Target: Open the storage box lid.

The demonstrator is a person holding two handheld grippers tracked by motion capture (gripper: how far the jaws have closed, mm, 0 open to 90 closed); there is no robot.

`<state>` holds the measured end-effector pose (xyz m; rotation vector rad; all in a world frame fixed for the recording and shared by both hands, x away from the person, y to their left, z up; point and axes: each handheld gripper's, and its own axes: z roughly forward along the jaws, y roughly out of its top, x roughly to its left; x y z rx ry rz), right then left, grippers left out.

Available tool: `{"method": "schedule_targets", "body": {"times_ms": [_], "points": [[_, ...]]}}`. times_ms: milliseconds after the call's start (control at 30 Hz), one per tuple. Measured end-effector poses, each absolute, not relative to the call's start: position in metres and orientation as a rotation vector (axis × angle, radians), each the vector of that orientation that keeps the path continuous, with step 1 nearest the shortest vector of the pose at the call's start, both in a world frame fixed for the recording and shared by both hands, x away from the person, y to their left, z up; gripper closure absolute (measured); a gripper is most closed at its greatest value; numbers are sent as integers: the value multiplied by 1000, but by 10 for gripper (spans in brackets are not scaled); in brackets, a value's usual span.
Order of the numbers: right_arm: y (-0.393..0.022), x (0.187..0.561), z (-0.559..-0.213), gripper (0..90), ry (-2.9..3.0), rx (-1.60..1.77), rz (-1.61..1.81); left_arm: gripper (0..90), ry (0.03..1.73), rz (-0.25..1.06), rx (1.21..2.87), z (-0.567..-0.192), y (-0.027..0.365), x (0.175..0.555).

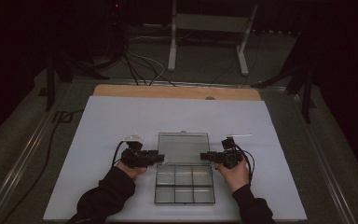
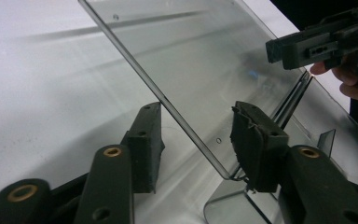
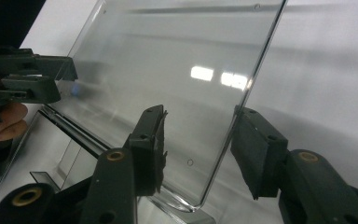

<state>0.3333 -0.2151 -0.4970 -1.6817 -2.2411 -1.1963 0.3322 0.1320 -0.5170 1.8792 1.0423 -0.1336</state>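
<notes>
White table sheet (image 1: 121, 121) bears a clear compartment box (image 1: 184, 183), dark room behind.

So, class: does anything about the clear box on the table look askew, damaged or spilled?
Nothing stands out. The box sits square on the white table, lid folded back flat, and no cracks show. Each gripper's open jaws straddle a lid edge, left and right.

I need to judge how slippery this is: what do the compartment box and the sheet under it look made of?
The compartment box, with its open lid, looks like clear hard plastic, glossy: the table shows through and lamp glints sit on the lid. The sheet looks like matte white paper or thin board; hard to tell which.
</notes>
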Motion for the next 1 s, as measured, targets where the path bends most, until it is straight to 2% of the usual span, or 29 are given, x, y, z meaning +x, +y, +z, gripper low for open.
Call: {"method": "schedule_targets", "body": {"times_ms": [100, 200, 333, 567, 667, 700, 733, 833, 933, 1000], "points": [[-215, 335, -498, 528, -2220, -1695, -1169, 519, 1061, -151, 1882, -518, 132, 333], [-215, 337, -502, 466, -2206, -1716, -1122, 496, 1073, -169, 1887, -519, 131, 334], [-216, 338, -502, 464, -2204, -1725, -1138, 473, 1069, -168, 1887, -520, 131, 334], [-222, 334, -487, 405, -2229, -1719, -1264, 421, 1013, -81, 1912, -509, 134, 329], [-225, 330, -481, 304, -2227, -1664, -1332, 376, 993, -66, 1895, -503, 136, 326], [-225, 330, -481, 304, -2227, -1664, -1332, 364, 993, -66, 1895, -503, 136, 326], [-224, 326, -475, 226, -2265, -1595, -1406, 330, 965, -70, 1872, -499, 140, 322], [-223, 321, -467, 143, -2301, -1541, -1462, 283, 909, -97, 1853, -494, 145, 320], [-223, 317, -460, 104, -2326, -1505, -1528, 266, 884, -66, 1852, -488, 148, 316], [-224, 315, -457, 81, -2334, -1476, -1557, 210, 847, -53, 1857, -485, 150, 313]]}}
